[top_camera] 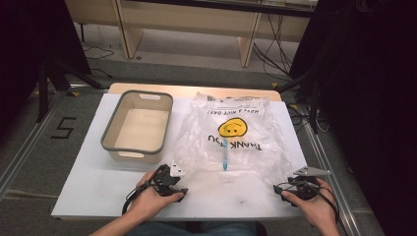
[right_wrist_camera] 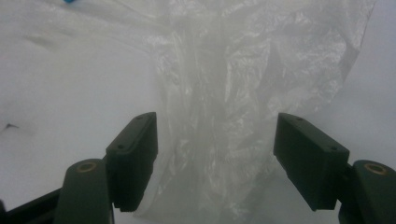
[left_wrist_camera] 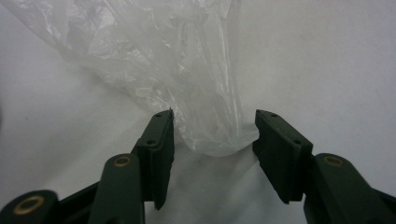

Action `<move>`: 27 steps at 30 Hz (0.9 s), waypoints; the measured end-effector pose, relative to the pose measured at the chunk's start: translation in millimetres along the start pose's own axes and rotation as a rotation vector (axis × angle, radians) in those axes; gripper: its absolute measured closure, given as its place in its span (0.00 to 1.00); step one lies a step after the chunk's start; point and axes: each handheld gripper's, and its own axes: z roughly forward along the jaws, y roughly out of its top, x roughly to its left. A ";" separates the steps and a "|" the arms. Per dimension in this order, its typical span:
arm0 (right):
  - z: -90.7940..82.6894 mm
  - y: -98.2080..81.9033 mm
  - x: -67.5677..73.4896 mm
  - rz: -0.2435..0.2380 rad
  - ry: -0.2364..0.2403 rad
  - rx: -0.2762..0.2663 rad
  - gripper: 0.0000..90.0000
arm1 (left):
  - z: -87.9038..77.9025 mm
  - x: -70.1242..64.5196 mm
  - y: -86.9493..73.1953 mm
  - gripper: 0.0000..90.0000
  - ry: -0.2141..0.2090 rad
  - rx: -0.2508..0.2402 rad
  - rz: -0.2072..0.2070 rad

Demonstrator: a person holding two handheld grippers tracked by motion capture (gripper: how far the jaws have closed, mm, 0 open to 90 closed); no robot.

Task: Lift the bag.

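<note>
Clear crinkled plastic bag (top_camera: pixel 231 130) with yellow smiley print lies flat on white worktop (top_camera: pixel 88 182), just right of grey-rimmed beige plastic tub (top_camera: pixel 137 127). Left claw (left_wrist_camera: pixel 212 133) at bag's near-left corner, jaws apart, corner between them, right pad touching film, no clamp. Right claw (right_wrist_camera: pixel 215 140) at near-right corner, jaws wide apart, film between them.

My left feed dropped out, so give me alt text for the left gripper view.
A rounded handle loop of the clear plastic bag lies between the open jaws of the left gripper, reaching the right jaw but clear of the left. The crinkled bag spreads away up and to the left over the white table.
</note>
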 end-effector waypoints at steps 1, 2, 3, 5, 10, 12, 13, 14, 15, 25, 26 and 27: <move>-0.4 -1.7 0.7 -0.008 -0.010 0.019 0.36 | 0.0 -0.2 0.4 0.58 -0.006 0.001 0.008; -0.4 -1.7 0.7 -0.008 -0.010 0.019 0.36 | 0.0 -0.2 0.4 0.59 -0.006 0.001 0.008; 0.3 -4.3 1.6 -0.010 -0.002 0.042 0.37 | -0.2 -0.8 0.8 0.61 -0.007 0.004 0.010; 0.4 -5.0 2.0 -0.009 -0.001 0.049 0.37 | -0.2 -0.8 1.1 0.62 -0.009 0.006 0.012; 1.5 -7.8 4.6 -0.009 0.003 0.094 0.42 | -0.4 0.2 2.2 0.70 -0.017 0.015 0.013; 1.5 -7.6 6.0 -0.016 0.001 0.098 0.46 | -0.4 0.3 2.9 0.73 -0.019 0.019 0.018; 1.5 -7.3 6.9 -0.016 -0.005 0.102 0.49 | -0.2 0.5 3.8 0.75 -0.021 0.025 0.026; 1.5 -7.3 6.9 -0.016 -0.005 0.102 0.49 | -0.2 0.5 3.8 0.76 -0.021 0.025 0.026; 1.5 -6.7 6.8 -0.029 -0.014 0.107 0.55 | -0.2 0.5 4.1 0.77 -0.025 0.027 0.027; 1.1 -5.1 4.7 -0.049 -0.024 0.126 0.75 | 1.0 1.7 5.6 0.92 -0.053 0.027 0.049; 1.1 -5.1 4.7 -0.049 -0.024 0.126 0.75 | 1.0 1.7 5.6 0.94 -0.053 0.027 0.049; 1.2 -4.9 3.9 -0.045 -0.024 0.127 0.78 | 1.2 2.0 5.6 0.95 -0.057 0.025 0.050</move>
